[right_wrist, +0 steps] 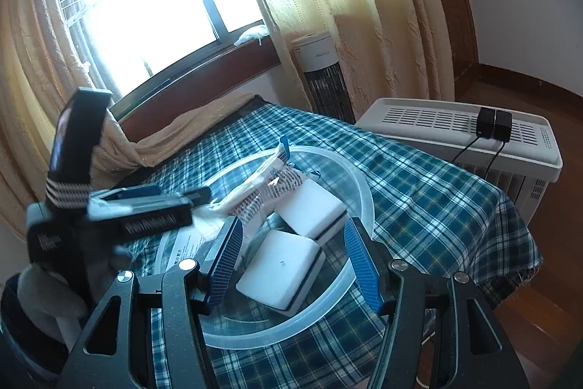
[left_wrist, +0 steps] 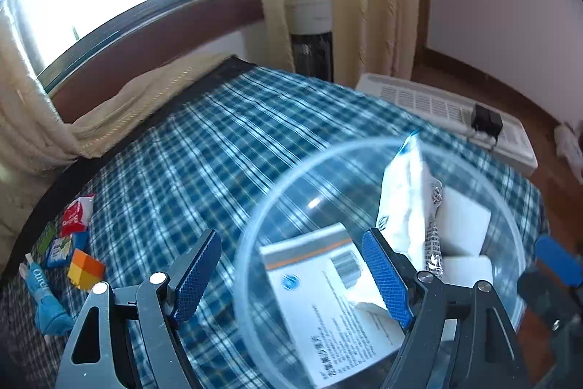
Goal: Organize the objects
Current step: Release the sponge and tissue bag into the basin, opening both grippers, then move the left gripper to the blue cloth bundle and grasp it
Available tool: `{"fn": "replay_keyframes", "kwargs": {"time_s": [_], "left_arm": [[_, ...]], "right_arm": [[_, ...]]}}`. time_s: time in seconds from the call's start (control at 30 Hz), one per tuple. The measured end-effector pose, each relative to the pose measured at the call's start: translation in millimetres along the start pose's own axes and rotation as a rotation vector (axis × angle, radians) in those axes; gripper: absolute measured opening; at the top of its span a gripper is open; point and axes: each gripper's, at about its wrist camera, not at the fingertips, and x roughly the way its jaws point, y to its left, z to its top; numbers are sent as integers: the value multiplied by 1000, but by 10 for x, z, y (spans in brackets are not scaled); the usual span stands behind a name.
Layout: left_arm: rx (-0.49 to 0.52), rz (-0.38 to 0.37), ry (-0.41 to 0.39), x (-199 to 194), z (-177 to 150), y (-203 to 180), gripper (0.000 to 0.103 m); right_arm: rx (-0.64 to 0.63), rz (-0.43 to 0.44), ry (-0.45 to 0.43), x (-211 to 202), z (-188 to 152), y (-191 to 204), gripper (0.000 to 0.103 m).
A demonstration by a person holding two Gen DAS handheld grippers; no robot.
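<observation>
Already binned in clear bowl: booklet, wipes pack, two sponges; outstanding on plaid cloth: orange block, small packets; left gripper and right gripper both spread, empty.

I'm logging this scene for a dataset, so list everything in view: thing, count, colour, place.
bowl: 1, clear plastic, on the tablecloth.
sponges: 2, white with dark base, in the bowl.
box: 1, white with orange stripe, in the bowl.
tissue pack: 1, white, leaning in the bowl.
foil packet: 1, silvery, in the bowl.
cube: 1, orange and yellow, table's left end.
red packet: 1, left end.
blue tube: 1, left end.
tablecloth: 1, blue plaid, over the table.
heater: 1, white, beyond the table.
fan: 1, white and black, by the curtain.
left gripper: open, over the bowl.
right gripper: open, around a sponge.
</observation>
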Motion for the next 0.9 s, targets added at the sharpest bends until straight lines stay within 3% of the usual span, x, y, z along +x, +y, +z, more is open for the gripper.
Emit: {"fn": "replay_keyframes", "kwargs": {"time_s": [0.2,0.47,0.9], "left_arm": [[38,-33,-17,-111,-47,-114,83],[-1,-62,-44,-279,-59,10,89],[-153,17,-98,-536,-222,695,100]], "right_arm": [[16,-10,-8,-23,24,-30,60],[11,-1,-2,-12,41,29,60],[-48,42,1,51,58,444,60]]}}
